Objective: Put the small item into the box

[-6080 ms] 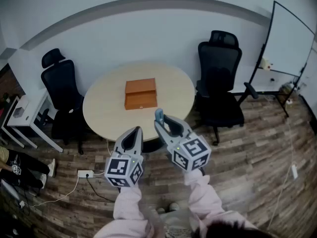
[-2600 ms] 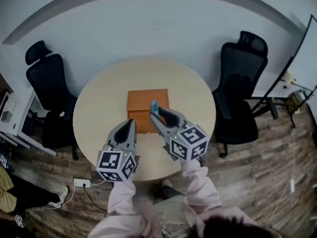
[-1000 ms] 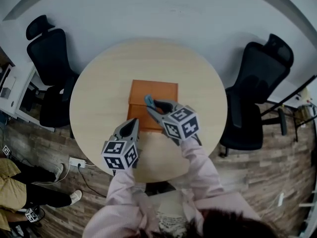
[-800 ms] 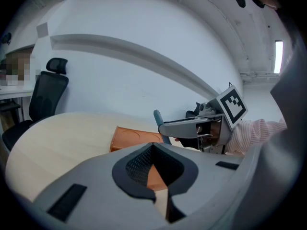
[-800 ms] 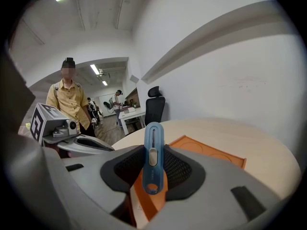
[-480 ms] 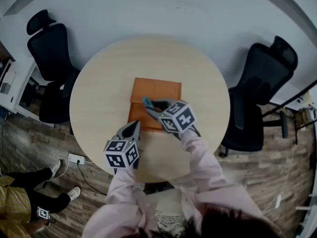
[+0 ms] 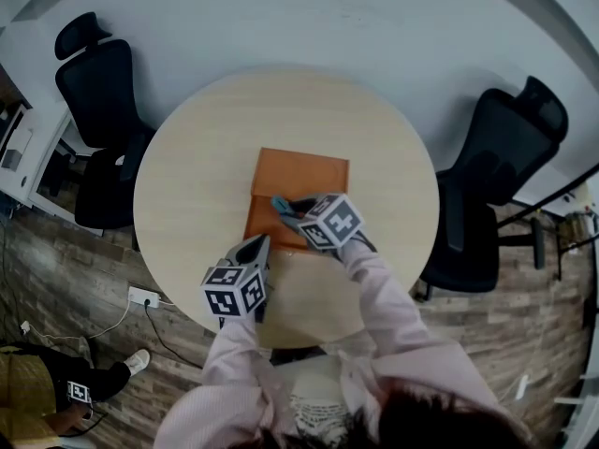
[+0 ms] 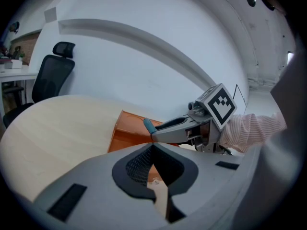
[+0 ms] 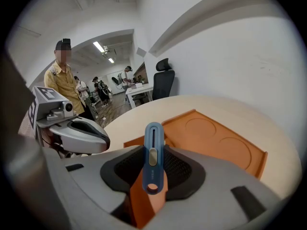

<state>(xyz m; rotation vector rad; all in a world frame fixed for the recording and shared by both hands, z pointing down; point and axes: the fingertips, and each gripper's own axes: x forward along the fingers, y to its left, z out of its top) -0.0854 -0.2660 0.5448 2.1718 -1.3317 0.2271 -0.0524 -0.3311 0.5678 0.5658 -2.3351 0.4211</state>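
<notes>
Office: round meeting table (image 7: 201,157), black swivel chairs (image 7: 94,78).

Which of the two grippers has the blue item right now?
The right gripper, over the orange box, clamps the blue item; the left gripper is shut and empty.
</notes>
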